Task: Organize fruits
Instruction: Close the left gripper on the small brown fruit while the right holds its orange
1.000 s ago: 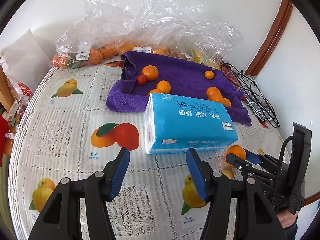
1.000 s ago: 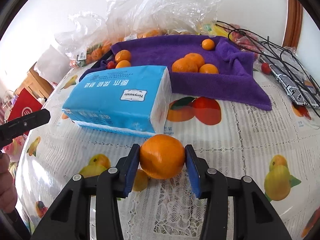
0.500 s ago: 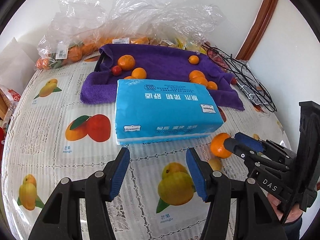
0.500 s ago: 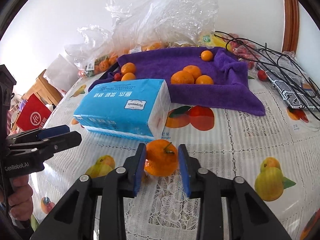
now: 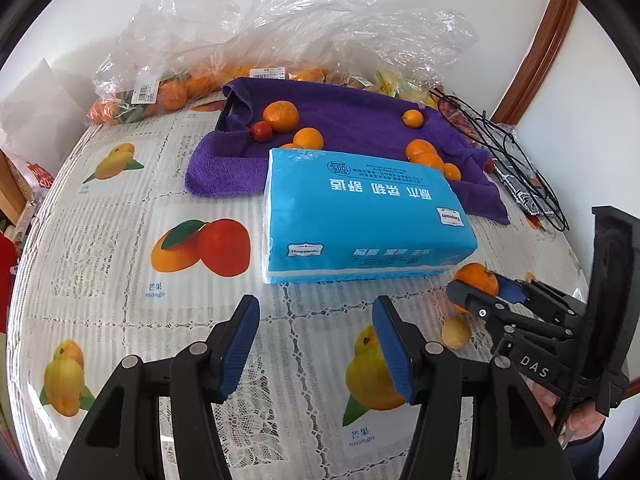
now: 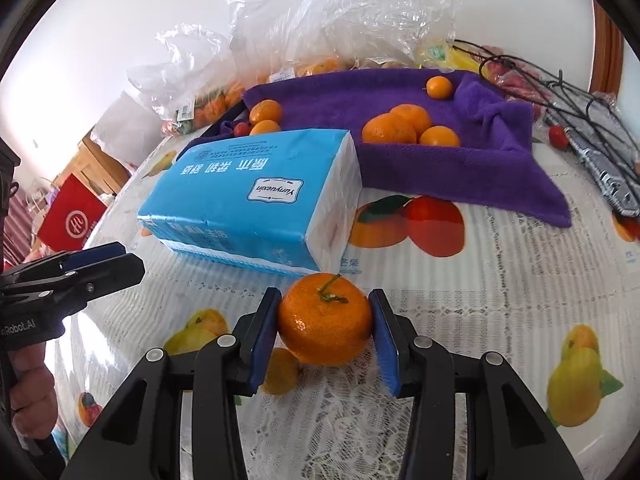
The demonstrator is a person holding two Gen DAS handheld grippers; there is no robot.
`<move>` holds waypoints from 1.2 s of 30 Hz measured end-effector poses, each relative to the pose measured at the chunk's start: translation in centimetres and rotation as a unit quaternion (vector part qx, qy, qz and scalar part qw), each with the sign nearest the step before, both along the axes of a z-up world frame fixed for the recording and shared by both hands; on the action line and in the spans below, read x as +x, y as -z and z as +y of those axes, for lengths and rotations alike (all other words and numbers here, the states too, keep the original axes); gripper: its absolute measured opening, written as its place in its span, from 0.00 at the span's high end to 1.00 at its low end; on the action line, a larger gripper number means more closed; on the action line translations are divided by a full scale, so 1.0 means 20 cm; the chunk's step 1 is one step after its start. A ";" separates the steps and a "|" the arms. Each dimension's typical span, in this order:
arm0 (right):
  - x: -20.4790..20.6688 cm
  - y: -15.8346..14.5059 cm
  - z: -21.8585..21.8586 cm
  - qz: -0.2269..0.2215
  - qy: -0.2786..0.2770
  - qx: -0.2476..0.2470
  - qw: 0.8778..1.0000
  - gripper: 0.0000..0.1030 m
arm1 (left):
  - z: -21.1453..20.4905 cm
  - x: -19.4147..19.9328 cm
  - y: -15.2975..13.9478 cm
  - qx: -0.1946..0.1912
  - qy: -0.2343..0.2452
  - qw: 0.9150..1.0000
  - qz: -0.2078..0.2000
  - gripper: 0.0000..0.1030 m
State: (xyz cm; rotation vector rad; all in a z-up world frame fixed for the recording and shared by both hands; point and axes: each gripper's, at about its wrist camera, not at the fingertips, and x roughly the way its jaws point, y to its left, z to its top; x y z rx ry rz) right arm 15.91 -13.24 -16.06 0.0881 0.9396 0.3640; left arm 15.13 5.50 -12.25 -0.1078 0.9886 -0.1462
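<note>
My right gripper [image 6: 325,330] is shut on a tangerine [image 6: 324,319] with a green stem, just above the tablecloth in front of the blue tissue pack [image 6: 260,196]. In the left wrist view the same tangerine [image 5: 476,277] sits in the right gripper [image 5: 480,290] at the right. My left gripper [image 5: 316,346] is open and empty over the tablecloth, in front of the tissue pack [image 5: 360,212]. A purple towel [image 5: 352,128] behind the pack holds several tangerines [image 5: 281,116] and a small red fruit [image 5: 261,131]. The towel [image 6: 440,152] also shows in the right wrist view.
Clear plastic bags [image 5: 280,40] with more tangerines lie along the back wall. A black wire basket [image 5: 500,152] lies at the right, also in the right wrist view [image 6: 568,100]. A red bag [image 6: 72,220] stands off the table's left edge.
The right gripper has stayed shut on the tangerine and tilted, so the stem now faces up. The left gripper swung right, then back left, and stays open.
</note>
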 end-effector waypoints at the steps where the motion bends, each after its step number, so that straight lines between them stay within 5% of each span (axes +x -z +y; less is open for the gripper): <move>1: -0.01 -0.02 -0.02 -0.008 0.006 0.001 1.000 0.57 | 0.00 0.00 0.01 -0.001 0.001 1.000 0.001 0.45; 19: -0.20 -0.12 -0.54 -0.041 0.122 -0.012 0.992 0.57 | -0.52 -0.05 0.11 0.007 0.119 0.993 0.007 0.49; 28: -0.25 -0.05 -0.57 -0.024 0.120 -0.004 0.992 0.57 | -0.59 -0.05 0.18 0.033 0.115 0.992 0.024 0.75; 36: -0.27 -0.03 -0.46 -0.027 0.094 -0.011 0.995 0.57 | -0.54 -0.06 0.16 0.035 0.100 0.994 0.022 0.76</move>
